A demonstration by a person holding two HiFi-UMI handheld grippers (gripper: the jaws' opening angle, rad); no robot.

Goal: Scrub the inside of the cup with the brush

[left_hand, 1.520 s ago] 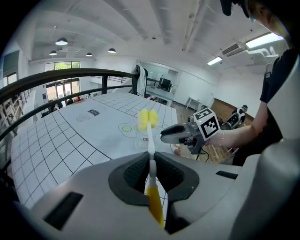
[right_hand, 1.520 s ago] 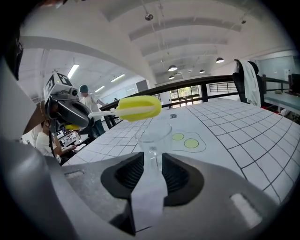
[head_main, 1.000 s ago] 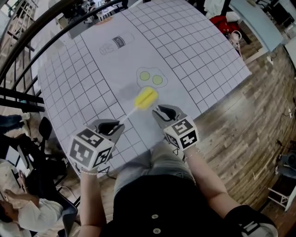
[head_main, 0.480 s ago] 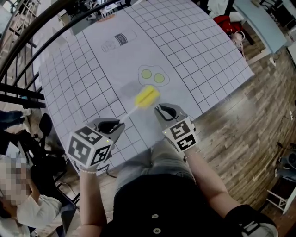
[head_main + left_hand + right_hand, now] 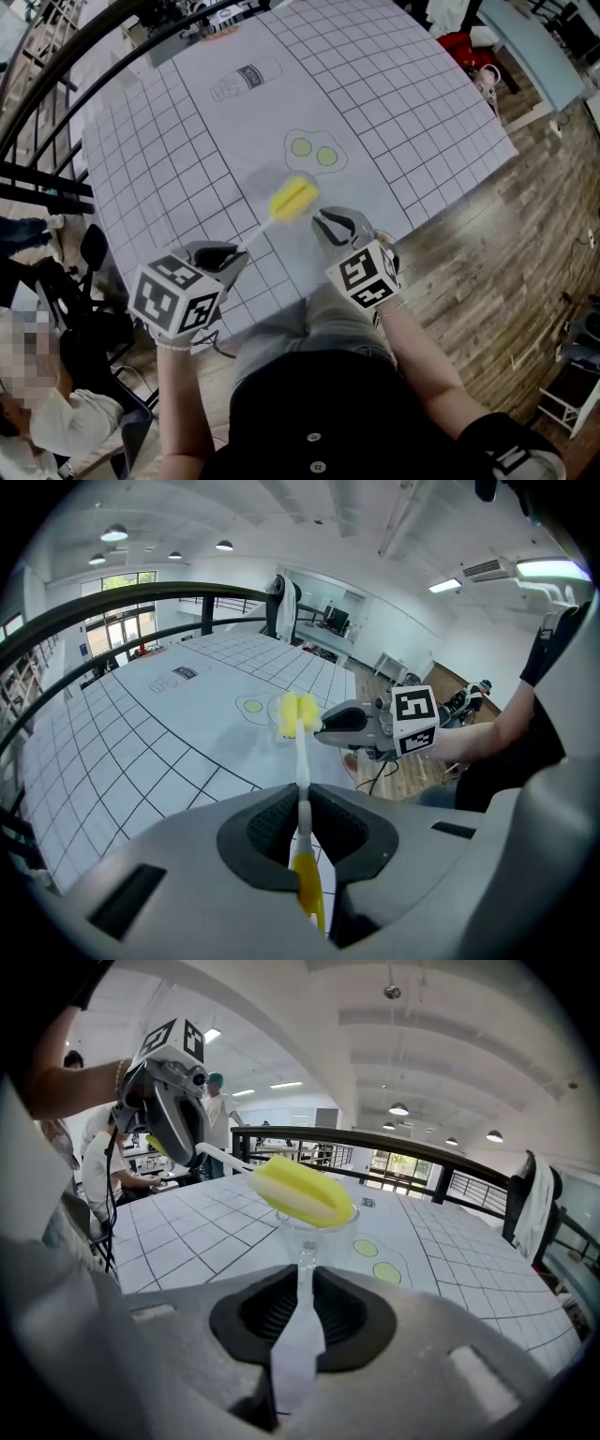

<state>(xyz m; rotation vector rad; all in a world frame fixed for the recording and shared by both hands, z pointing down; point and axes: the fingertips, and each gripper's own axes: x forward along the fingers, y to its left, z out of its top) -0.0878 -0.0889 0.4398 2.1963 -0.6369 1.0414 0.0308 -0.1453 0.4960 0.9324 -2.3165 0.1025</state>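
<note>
**Brush meets cup over the gridded table**

A person holding a gripper in each hand brings the two tools together above a white table [image 5: 403,103] ruled in a grid. The left gripper [image 5: 230,255] has its jaws clamped on the thin white stem of the brush [image 5: 301,752], whose yellow handle end runs back between the pads. The yellow sponge head [image 5: 293,198] sits at the mouth of the clear cup [image 5: 319,1241], lying across its rim in the right gripper view. The right gripper [image 5: 328,223] has just been closing its jaws, and they now pinch the cup's pale handle between them, with the cup just ahead of the fingertips. Whether the cup's base rests on the table cannot be told. Just beyond the cup, a printed outline with two green circles [image 5: 314,152] marks the sheet, and a printed bottle outline [image 5: 246,80] lies further off. Wooden floor [image 5: 487,253] shows to the right
</note>
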